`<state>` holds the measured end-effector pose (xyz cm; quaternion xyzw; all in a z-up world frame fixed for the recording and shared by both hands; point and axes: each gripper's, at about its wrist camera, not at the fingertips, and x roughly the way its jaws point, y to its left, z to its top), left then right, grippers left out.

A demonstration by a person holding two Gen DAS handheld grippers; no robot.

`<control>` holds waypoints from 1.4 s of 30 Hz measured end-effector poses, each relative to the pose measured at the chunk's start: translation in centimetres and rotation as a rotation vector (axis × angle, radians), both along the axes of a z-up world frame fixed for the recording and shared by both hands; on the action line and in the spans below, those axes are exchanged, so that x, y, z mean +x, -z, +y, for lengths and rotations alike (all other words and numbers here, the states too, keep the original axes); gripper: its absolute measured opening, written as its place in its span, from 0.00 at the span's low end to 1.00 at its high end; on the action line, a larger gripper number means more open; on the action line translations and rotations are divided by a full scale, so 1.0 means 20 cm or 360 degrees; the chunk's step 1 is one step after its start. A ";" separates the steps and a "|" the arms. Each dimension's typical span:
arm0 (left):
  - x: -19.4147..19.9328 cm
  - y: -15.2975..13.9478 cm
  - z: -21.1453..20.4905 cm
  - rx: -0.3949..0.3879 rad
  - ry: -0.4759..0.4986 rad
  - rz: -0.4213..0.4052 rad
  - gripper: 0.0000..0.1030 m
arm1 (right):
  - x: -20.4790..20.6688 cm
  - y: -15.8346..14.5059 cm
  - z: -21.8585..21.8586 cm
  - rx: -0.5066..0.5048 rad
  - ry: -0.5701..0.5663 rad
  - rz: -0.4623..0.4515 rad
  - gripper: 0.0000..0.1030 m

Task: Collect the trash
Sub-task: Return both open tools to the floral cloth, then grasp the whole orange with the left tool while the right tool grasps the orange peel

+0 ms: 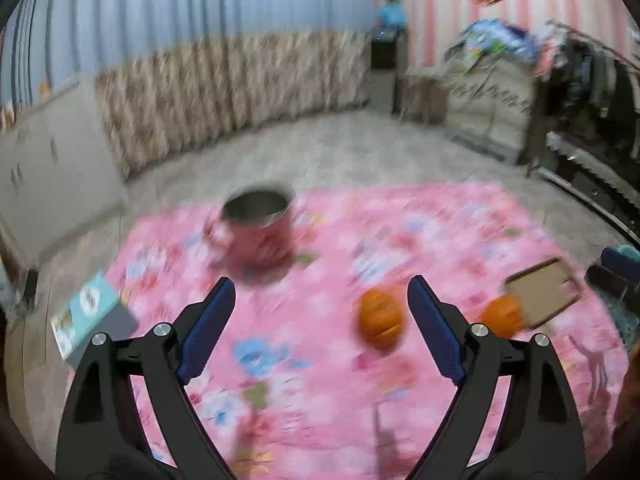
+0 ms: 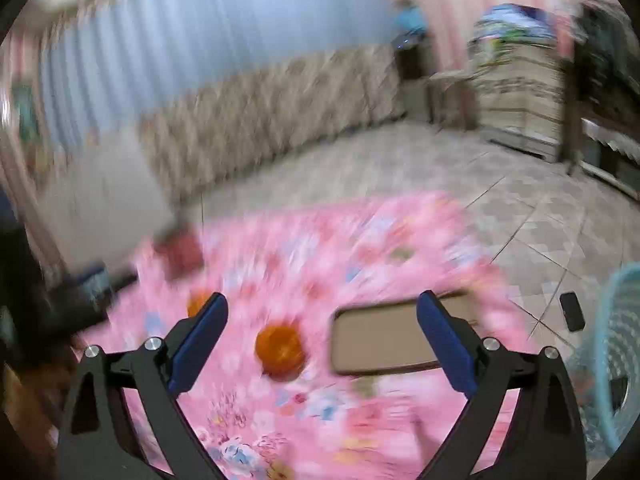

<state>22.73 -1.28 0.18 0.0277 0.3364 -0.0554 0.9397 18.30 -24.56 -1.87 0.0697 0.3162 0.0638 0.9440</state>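
Our left gripper: black frame, blue-padded fingers, jaws spread wide with nothing between them, held clear above the surface and angled forward and down. Our right gripper: same build, blue pads set equally far apart, gripping nothing, likewise raised and pitched forward. Both views are motion-blurred.

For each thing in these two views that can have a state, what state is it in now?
left tool: open, holding nothing.
right tool: open, holding nothing.
red mug: upright on the pink cloth; contents too blurred to tell.
two orange fruits: lying loose on the cloth, apart.
cardboard piece: lying flat on the cloth.
blue basket: on the floor beside the cloth; inside hidden.
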 end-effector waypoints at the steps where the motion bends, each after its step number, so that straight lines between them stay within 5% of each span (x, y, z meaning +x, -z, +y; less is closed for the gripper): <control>1: 0.03 0.04 0.05 -0.0039 -0.0023 0.0045 0.83 | 0.04 0.04 0.06 -0.0037 -0.0040 0.0032 0.91; 4: 0.08 0.11 0.12 -0.0082 -0.0031 0.0130 0.83 | 0.11 0.18 0.19 -0.0110 -0.0098 0.0134 0.91; 8: 0.10 0.12 0.13 0.0038 -0.0054 0.0161 0.83 | 0.19 0.25 0.19 -0.0135 -0.0065 0.0222 0.89; 14: 0.06 0.10 0.05 -0.0005 0.0013 0.0127 0.86 | 0.26 0.34 0.23 -0.0177 -0.0153 0.0363 0.66; 18: 0.09 0.15 -0.03 -0.0047 0.0091 0.0167 0.86 | 0.25 0.31 0.25 -0.0210 -0.0174 0.0349 0.40; 23: 0.08 0.18 -0.13 0.0031 0.0149 0.0188 0.86 | 0.19 0.18 0.16 -0.0171 -0.0105 0.0235 0.39; 27: 0.12 0.19 -0.18 -0.0107 0.0207 0.0198 0.94 | 0.15 0.09 0.03 -0.0146 0.0051 0.0119 0.39; 33: 0.20 0.32 -0.39 0.0095 0.0256 0.0237 0.93 | 0.15 0.07 -0.07 -0.0067 0.0108 0.0133 0.40; 35: 0.21 0.35 -0.41 0.0124 0.0254 0.0258 0.86 | 0.17 0.09 -0.06 -0.0080 0.0103 0.0153 0.40; 40: 0.22 0.36 -0.38 0.0069 0.0243 0.0326 0.47 | 0.17 0.10 -0.05 -0.0127 0.0081 0.0160 0.40; 42: 0.20 0.35 -0.35 0.0067 0.0252 0.0321 0.45 | 0.15 0.09 -0.05 -0.0125 0.0076 0.0144 0.40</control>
